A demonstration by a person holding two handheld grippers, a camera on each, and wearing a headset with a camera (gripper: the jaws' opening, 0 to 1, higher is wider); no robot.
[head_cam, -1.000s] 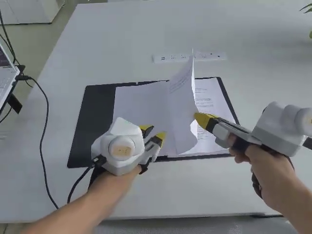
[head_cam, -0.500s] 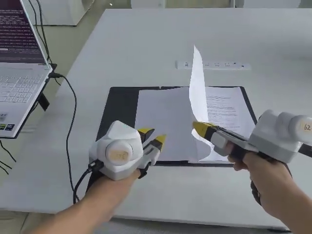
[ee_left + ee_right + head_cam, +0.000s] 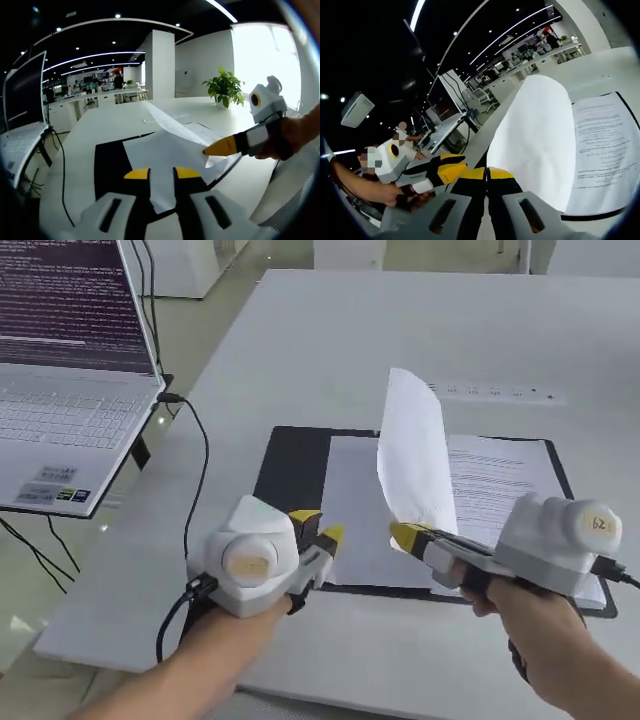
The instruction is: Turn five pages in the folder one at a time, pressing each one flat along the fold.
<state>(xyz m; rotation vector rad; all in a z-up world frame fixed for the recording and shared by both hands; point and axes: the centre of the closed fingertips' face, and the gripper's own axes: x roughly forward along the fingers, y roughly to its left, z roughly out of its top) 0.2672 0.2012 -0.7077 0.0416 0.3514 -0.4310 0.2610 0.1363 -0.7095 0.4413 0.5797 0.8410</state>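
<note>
Folder lies open and flat on the white table, just ahead of both grippers, its long sides running away from the person, as one page stands almost on edge above the fold. That page rises straight out of the right gripper, whose yellow-tipped jaws are clenched on its near lower edge. In the right gripper view the sheet climbs up and away from the closed tips, slightly bowed, with the printed sheet lying flat off to that gripper's right. The left gripper hovers just beside the right one, to its left, over the near edge of the folder. Its jaws stand a little apart and grasp nothing, and in the left gripper view the blank pages already lying on the left half spread directly ahead of its tips. The coming move appears to turn on one relation: the landing side lies to the left of the right gripper, across the fold, so the held page has to swing leftward and down with its long axis parallel to the fold. The left gripper is the nearer to that landing side and to the fold, and looks the better placed to press the page flat once it comes down.
</note>
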